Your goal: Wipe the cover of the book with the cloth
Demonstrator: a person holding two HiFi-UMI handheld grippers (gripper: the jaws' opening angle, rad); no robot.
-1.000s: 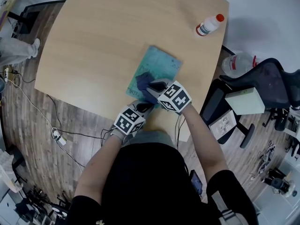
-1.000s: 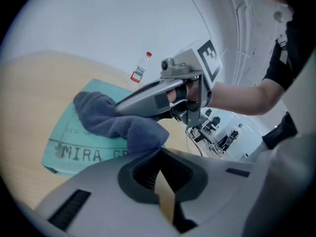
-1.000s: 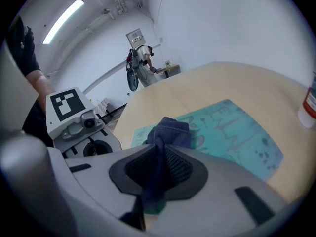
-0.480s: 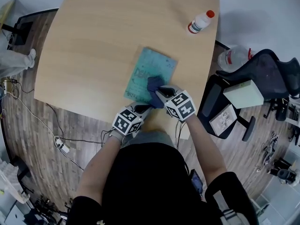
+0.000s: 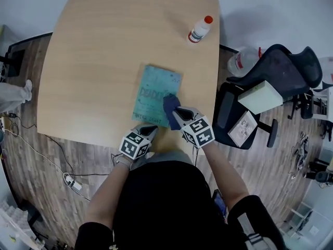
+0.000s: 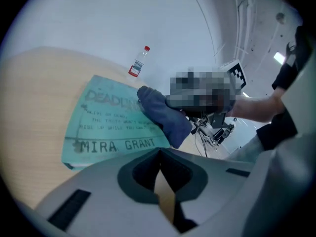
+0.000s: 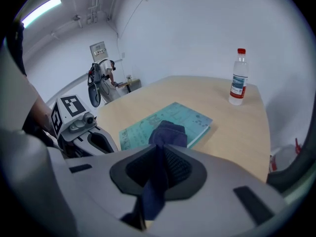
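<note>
A: Right tongs (image 5: 176, 112)?
B: Jaws closing tight on the cloth (image 5: 170, 107), and a strip of it runs back between them. The wad sticks out front so cloth, not plastic, meets the cover (image 5: 152, 85).
A: Where's the book (image 5: 157, 97)?
B: Flat on the surface (image 5: 99, 46), cover up, close to the near edge, right of middle. The cloth sits on its near right corner.
A: Left tongs (image 5: 150, 129)?
B: Jaws together, nothing in them. The tips are at the surface's near edge, just beside the book's near edge. Can't tell if they touch it. Probably parked there to stop the book sliding under the wipe.
A: Anything else?
B: Bottle (image 5: 199, 29), upright by the far right corner, well apart from the book. Looks clear of any stroke.
A: Progress?
B: Wipe looks under way. The cloth covers one corner only and most of the cover is bare.
</note>
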